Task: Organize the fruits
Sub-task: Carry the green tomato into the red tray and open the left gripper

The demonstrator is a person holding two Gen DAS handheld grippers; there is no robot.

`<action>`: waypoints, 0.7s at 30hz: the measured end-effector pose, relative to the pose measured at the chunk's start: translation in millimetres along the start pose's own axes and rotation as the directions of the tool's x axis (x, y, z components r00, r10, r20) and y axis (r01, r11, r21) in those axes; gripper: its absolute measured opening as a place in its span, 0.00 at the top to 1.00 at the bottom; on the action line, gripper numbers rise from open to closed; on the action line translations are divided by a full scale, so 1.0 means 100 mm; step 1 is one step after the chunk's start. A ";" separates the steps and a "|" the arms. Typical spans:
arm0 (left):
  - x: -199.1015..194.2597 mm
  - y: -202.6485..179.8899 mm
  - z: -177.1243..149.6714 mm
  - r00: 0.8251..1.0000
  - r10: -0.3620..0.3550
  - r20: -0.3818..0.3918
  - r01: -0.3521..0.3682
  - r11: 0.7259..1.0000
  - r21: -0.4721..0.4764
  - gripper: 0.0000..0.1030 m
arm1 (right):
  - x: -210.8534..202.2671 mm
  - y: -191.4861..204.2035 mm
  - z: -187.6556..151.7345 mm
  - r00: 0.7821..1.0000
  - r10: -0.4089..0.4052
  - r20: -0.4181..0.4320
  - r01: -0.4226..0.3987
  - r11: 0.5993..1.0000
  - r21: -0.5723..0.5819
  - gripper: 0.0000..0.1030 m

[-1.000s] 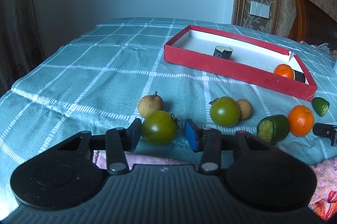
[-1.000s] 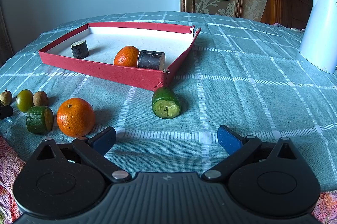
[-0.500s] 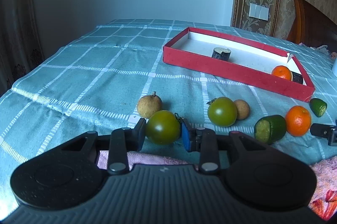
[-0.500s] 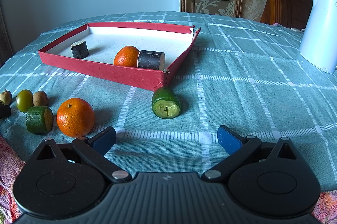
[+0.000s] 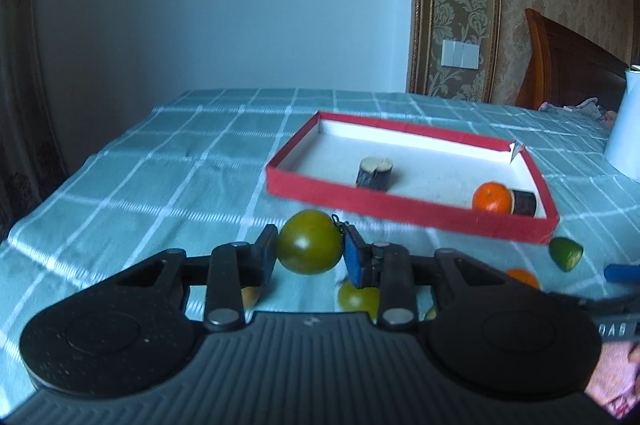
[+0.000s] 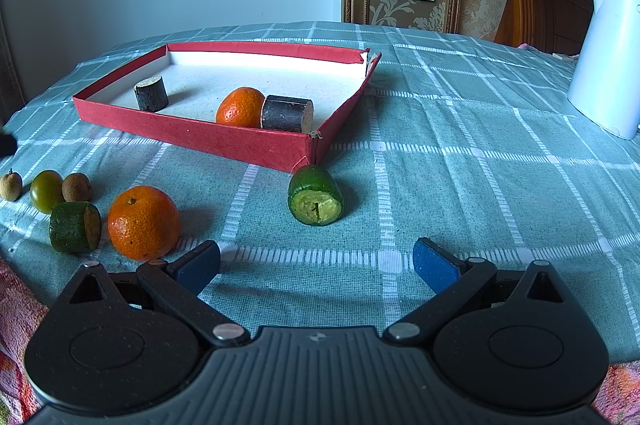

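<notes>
Tomato (image 5: 309, 242) showing smooth glossy skin, pinched between matt blue pads (image 5: 353, 262) of the black plastic left gripper (image 5: 310, 257). Tablecloth (image 6: 460, 153) looking like woven cloth, matt. Tray (image 6: 224, 141) looking like rough red paper-covered card, white matt inside. Orange (image 6: 143, 222) showing pebbled, slightly shiny peel. Log pieces (image 6: 151, 93) showing rough dark bark. Kettle (image 6: 608, 57) looking like smooth white plastic. Headboard (image 6: 544, 5) showing polished wood. Right gripper (image 6: 316, 263) having ribbed matt plastic, metal pins.

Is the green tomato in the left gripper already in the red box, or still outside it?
Outside. The left gripper is shut on the green tomato, held above the tablecloth, short of the red box.
</notes>
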State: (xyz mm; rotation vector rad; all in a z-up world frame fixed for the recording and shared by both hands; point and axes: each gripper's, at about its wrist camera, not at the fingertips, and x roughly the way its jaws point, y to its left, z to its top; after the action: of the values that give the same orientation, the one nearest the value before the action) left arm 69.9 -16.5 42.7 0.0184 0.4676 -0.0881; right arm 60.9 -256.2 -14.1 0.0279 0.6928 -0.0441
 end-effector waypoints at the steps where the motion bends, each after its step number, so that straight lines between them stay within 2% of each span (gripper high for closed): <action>1: 0.04 -0.04 0.05 1.000 -0.002 0.009 0.002 1.000 0.009 0.69 | 0.00 0.00 0.00 1.000 0.000 0.000 0.000 1.000 0.000 0.00; 8: 0.55 -0.17 0.45 1.000 -0.004 0.003 0.004 0.999 0.035 0.69 | 0.00 0.00 0.00 1.000 0.000 0.000 0.000 1.000 0.000 0.00; 14: 1.13 -0.21 0.73 0.998 0.031 -0.061 -0.028 0.999 0.038 0.69 | 0.00 0.00 0.00 1.000 0.000 0.000 0.000 1.000 0.000 0.00; 17: 1.42 -0.22 0.74 0.993 0.060 -0.106 -0.055 0.998 0.041 0.69 | 0.00 0.00 0.00 1.000 0.000 0.000 0.000 1.000 0.000 0.00; 21: 1.74 -0.20 0.63 0.973 0.130 -0.190 -0.122 0.991 0.055 0.69 | 0.00 0.00 0.00 1.000 0.000 0.000 0.000 1.000 0.000 0.00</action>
State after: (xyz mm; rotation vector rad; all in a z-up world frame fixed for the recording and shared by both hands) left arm 250.7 -52.4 20.5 0.0992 0.6576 0.0294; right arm 61.2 -256.0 -14.4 0.0284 0.6925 -0.0439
